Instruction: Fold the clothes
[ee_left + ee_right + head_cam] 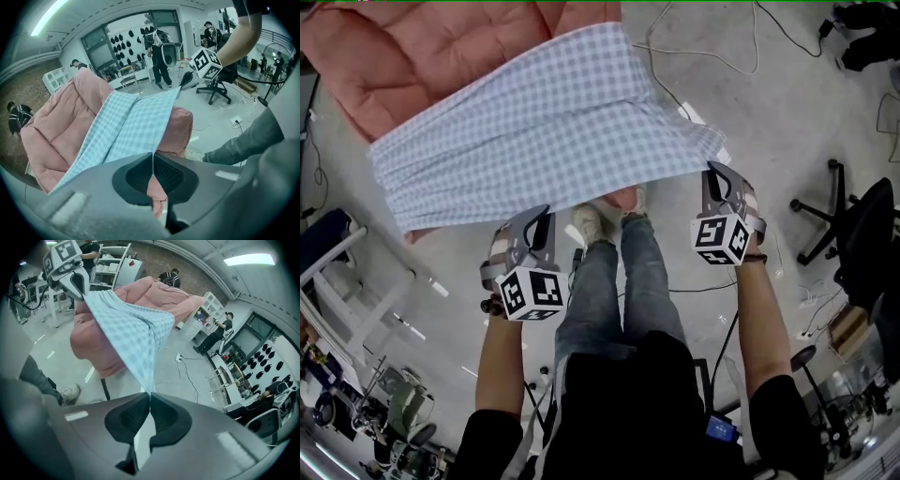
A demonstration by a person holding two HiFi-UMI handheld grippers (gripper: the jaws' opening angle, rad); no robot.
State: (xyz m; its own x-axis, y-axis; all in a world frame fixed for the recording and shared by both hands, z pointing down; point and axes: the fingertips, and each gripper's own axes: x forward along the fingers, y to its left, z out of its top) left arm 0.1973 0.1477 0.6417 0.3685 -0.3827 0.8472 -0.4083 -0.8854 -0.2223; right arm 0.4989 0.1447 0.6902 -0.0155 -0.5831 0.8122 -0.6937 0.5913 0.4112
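Checked cloth (544,131), pinched at its near corners by the jaws of the left gripper (546,217) and right gripper (713,171), drapes far over a pink quilted pad (441,47), with cables (712,56) and an office chair (862,234) on the grey floor (787,122) at right.

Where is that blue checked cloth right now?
Head view, upper middle: the checked cloth is stretched between the left gripper and right gripper, its far end lying on the pink cushion.

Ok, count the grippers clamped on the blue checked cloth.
2. The left gripper pinches the blue checked cloth at its near-left edge; the right gripper at its near-right corner. None hidden.
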